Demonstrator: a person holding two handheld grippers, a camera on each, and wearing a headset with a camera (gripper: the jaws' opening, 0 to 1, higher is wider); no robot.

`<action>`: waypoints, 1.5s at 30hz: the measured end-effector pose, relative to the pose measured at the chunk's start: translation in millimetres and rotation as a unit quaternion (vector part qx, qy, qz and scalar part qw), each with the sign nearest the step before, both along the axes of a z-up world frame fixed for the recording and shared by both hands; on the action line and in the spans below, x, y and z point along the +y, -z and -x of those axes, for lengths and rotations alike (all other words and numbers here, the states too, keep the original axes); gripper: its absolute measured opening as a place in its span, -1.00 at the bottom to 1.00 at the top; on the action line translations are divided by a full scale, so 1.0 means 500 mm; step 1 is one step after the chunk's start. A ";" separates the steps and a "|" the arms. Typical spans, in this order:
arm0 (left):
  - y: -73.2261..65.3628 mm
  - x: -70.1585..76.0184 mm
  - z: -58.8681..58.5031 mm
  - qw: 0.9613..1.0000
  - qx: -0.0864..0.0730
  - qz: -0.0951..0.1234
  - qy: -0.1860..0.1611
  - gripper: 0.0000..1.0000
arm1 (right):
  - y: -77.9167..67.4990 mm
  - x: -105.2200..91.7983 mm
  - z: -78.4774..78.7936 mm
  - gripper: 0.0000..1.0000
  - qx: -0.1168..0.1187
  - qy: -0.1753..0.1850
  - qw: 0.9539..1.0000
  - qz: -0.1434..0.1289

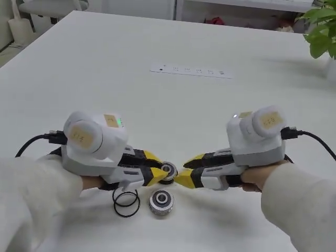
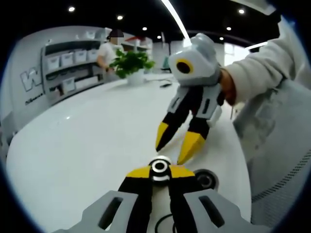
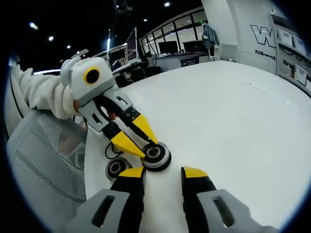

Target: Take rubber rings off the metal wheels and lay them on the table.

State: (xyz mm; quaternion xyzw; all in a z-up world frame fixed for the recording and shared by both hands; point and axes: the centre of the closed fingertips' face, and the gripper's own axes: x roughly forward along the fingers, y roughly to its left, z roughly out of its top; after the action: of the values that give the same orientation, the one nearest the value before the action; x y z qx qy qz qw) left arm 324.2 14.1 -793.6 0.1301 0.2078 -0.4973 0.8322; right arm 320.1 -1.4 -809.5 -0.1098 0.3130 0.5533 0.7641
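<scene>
Clamping metal wheel between shut jaws: left hand-held gripper. Right hand-held gripper faces it, jaws apart, empty, tips near wheel. Second wheel lies on white table close by, two black rubber rings just beside it.

The white table bears a power strip, two rubber rings and a metal wheel.
</scene>
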 end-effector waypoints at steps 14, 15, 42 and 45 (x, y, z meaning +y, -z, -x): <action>0.000 -0.001 0.001 1.000 0.000 0.001 0.000 -0.75 | -0.002 0.021 -0.001 -0.53 -0.012 -0.002 1.000 -0.013; 0.000 -0.001 0.001 1.000 0.000 0.002 0.000 -0.75 | -0.002 0.023 0.004 -0.59 -0.005 -0.008 1.000 -0.016; 0.000 0.002 0.000 1.000 0.001 0.004 -0.003 -0.76 | -0.004 0.016 -0.005 -0.63 -0.033 -0.012 0.999 0.000; 0.000 0.002 0.000 1.000 0.001 0.004 -0.003 -0.76 | 0.000 0.022 -0.004 -0.52 -0.038 -0.006 0.999 -0.004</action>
State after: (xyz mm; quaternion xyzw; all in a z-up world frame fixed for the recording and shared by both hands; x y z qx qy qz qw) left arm 324.2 15.0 -793.7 0.1252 0.2074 -0.4955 0.8341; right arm 322.3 9.9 -809.6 -0.1296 0.2812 0.5547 0.7723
